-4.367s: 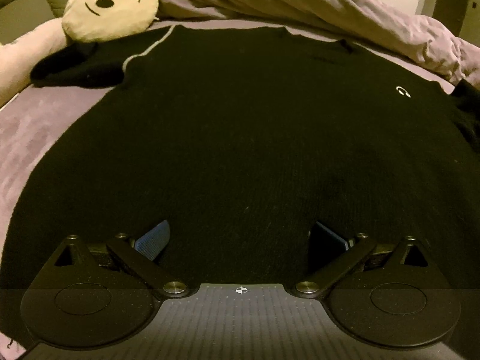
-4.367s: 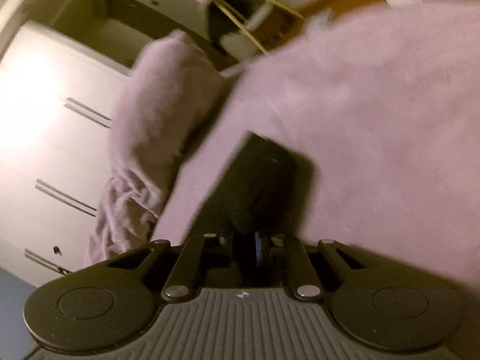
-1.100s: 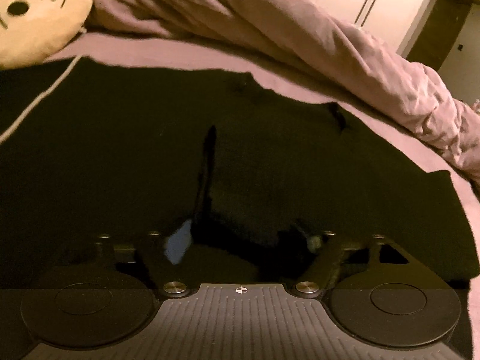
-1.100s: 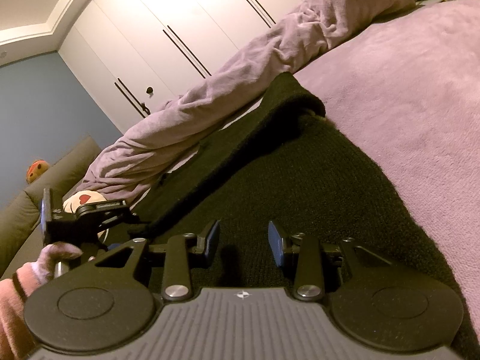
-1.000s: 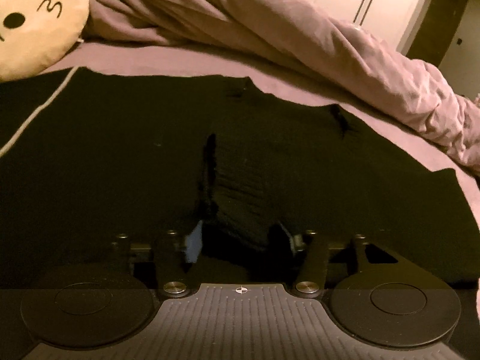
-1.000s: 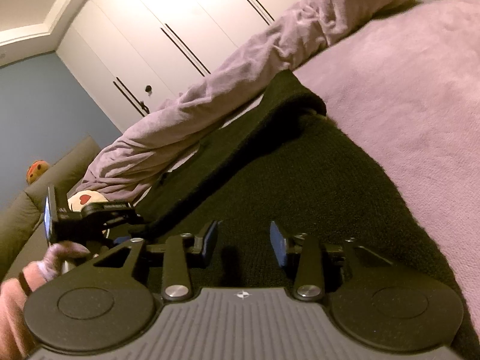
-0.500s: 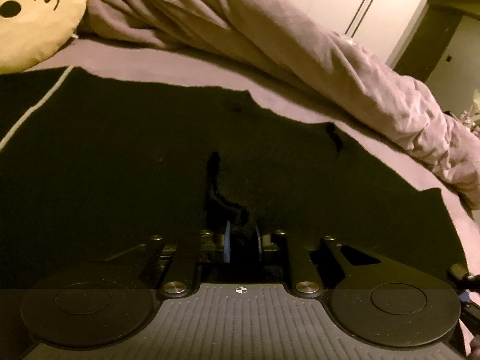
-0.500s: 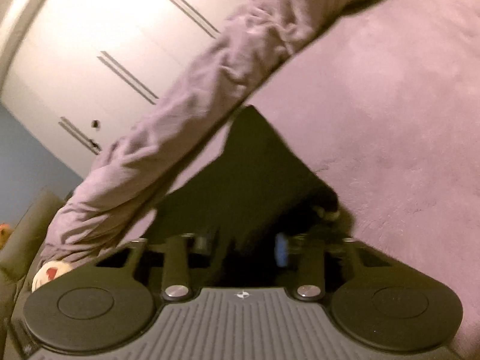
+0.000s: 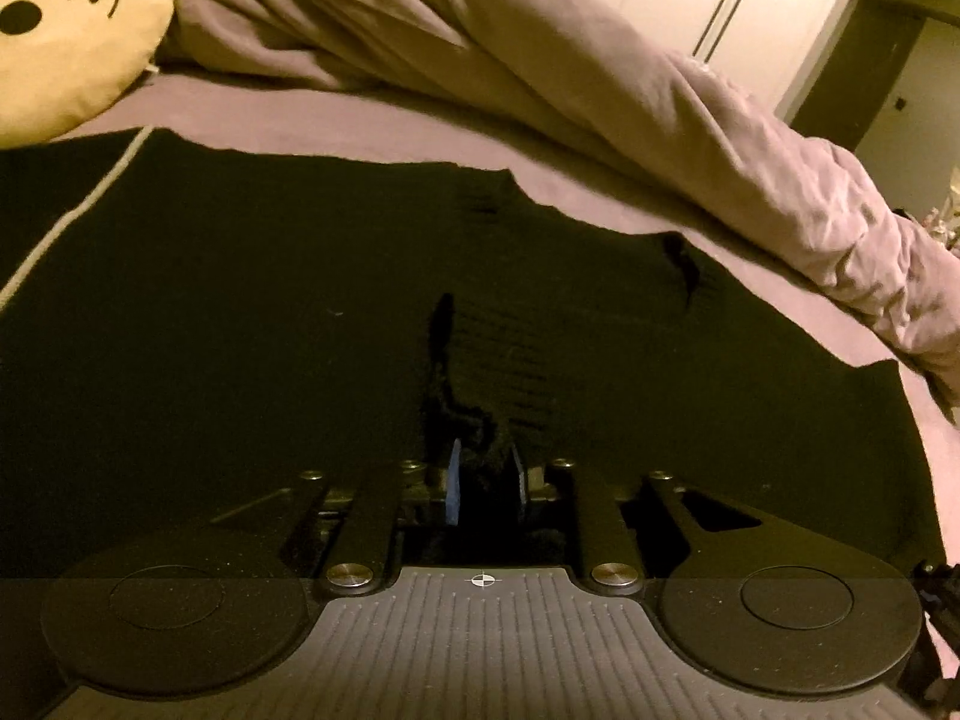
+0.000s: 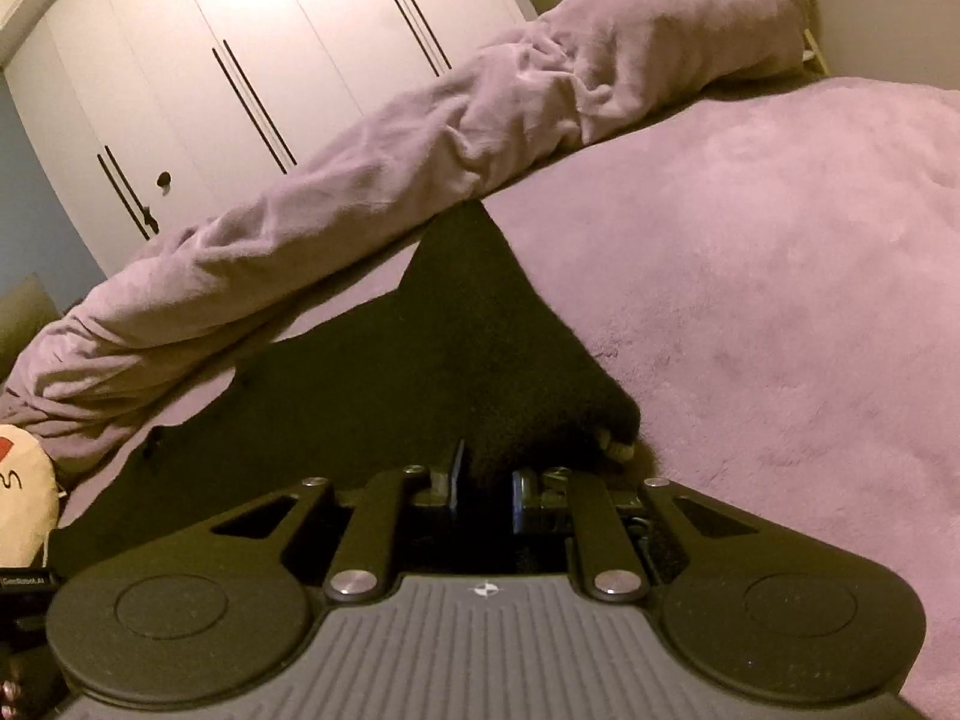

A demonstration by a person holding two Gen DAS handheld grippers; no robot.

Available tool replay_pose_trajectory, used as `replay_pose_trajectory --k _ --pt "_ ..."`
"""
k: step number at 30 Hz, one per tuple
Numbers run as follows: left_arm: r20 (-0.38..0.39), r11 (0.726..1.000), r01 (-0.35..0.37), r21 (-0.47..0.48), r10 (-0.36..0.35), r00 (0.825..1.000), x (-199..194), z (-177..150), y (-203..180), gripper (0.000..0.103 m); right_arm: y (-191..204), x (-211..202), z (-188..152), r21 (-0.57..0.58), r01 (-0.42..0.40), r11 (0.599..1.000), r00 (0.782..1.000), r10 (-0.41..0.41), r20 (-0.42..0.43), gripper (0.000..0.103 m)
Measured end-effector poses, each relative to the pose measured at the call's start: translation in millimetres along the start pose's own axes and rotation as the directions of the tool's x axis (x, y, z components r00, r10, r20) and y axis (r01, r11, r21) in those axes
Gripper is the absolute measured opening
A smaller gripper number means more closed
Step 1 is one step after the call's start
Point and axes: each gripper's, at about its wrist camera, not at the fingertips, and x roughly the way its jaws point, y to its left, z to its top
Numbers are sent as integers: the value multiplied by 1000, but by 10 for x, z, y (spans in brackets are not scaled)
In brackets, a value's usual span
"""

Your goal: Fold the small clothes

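Observation:
A black knit sweater [image 9: 252, 312] lies spread on the purple bed, with one part folded over onto its body. My left gripper [image 9: 485, 483] is shut on a bunched ridge of the sweater near its near edge. In the right wrist view the sweater [image 10: 468, 324] rises in a peak toward my right gripper [image 10: 485, 483], which is shut on the sweater's edge just above the bed. A small pale tag [image 10: 618, 449] shows under that lifted edge.
A rolled purple duvet [image 9: 600, 102] lies along the far side of the bed, seen also in the right wrist view [image 10: 420, 138]. A cream emoji cushion [image 9: 66, 18] sits at far left. White wardrobe doors [image 10: 240, 60] stand behind. Purple blanket [image 10: 780, 300] extends right.
Both grippers went from open to shut on the sweater. The right gripper has lifted its edge into a peak; the left pinches a ridge of fabric.

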Motion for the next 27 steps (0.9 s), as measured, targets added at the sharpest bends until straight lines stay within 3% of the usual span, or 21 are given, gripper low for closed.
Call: replay_pose_trajectory --k 4,13,19,24,27 --pt "-15 1000 -3 1 3 1000 -16 20 10 25 55 -37 19 -49 16 999 1000 -16 -6 14" --pt "-14 999 25 -23 -26 1000 -3 16 51 30 79 -60 7 -31 4 1000 1000 -4 -13 21" --pt "2 1000 18 11 -18 1000 -11 35 36 21 98 -19 21 -54 -1 999 1000 0 -9 21" --pt "30 1000 20 -7 -20 999 -103 101 73 20 223 -84 3 -84 -66 994 998 64 -17 18" --pt "64 999 -3 37 1 998 -169 116 52 20 241 -72 -50 -111 -57 992 998 55 -23 18"
